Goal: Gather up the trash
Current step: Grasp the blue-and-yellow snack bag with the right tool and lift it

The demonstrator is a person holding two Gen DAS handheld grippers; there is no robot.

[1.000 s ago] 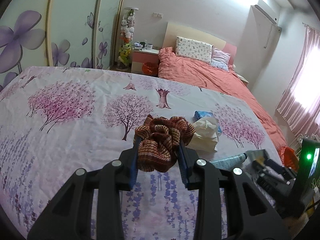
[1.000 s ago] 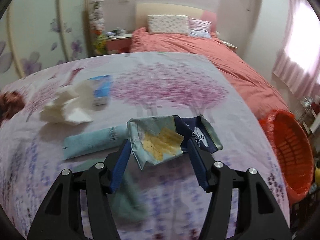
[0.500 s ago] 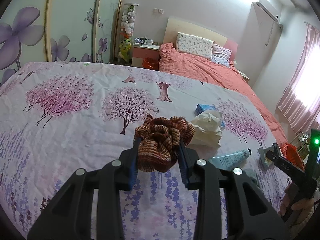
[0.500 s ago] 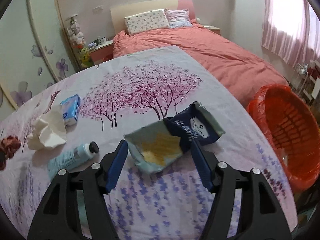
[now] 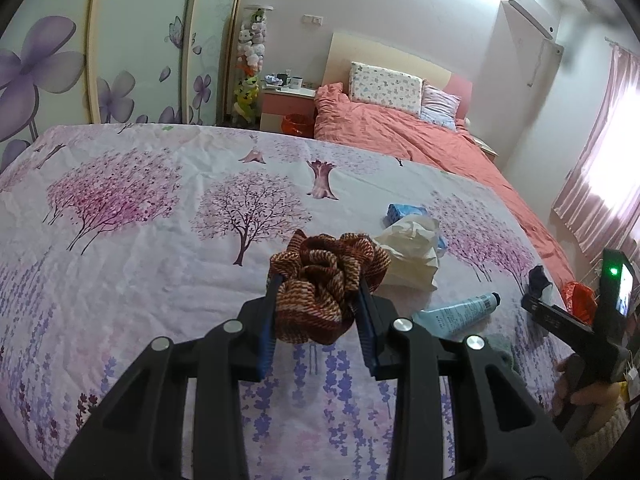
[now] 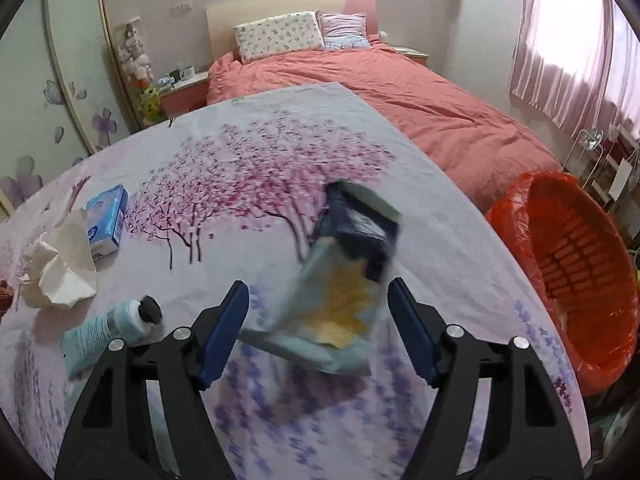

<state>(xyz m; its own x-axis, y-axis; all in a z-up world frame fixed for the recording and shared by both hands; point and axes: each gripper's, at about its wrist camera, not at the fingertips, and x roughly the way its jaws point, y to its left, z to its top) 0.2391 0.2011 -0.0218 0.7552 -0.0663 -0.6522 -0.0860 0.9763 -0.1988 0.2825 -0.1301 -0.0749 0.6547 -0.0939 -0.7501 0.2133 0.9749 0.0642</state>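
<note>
My left gripper (image 5: 318, 285) is shut on a brown and red woven scrunchie (image 5: 326, 280), held just above the flowered bedspread (image 5: 160, 264). In the right wrist view my right gripper (image 6: 317, 290) has its jaws opening. A crumpled blue and yellow snack wrapper (image 6: 344, 280) hangs blurred between them, and the pads do not press on it. An orange bin (image 6: 576, 264) lined with a red bag stands at the bed's right edge, to the right of that gripper.
On the bedspread lie a crumpled white tissue (image 6: 60, 272), a blue tissue pack (image 6: 106, 222) and a light blue tube (image 6: 104, 332) with a black cap. A red-covered bed (image 6: 400, 92) lies behind. A hand (image 5: 588, 396) holds the right gripper at the left view's right edge.
The right gripper's jaws have spread wider and the wrapper has come loose and tipped upright between them. The orange bin came further into its view. The left gripper still holds the scrunchie.
</note>
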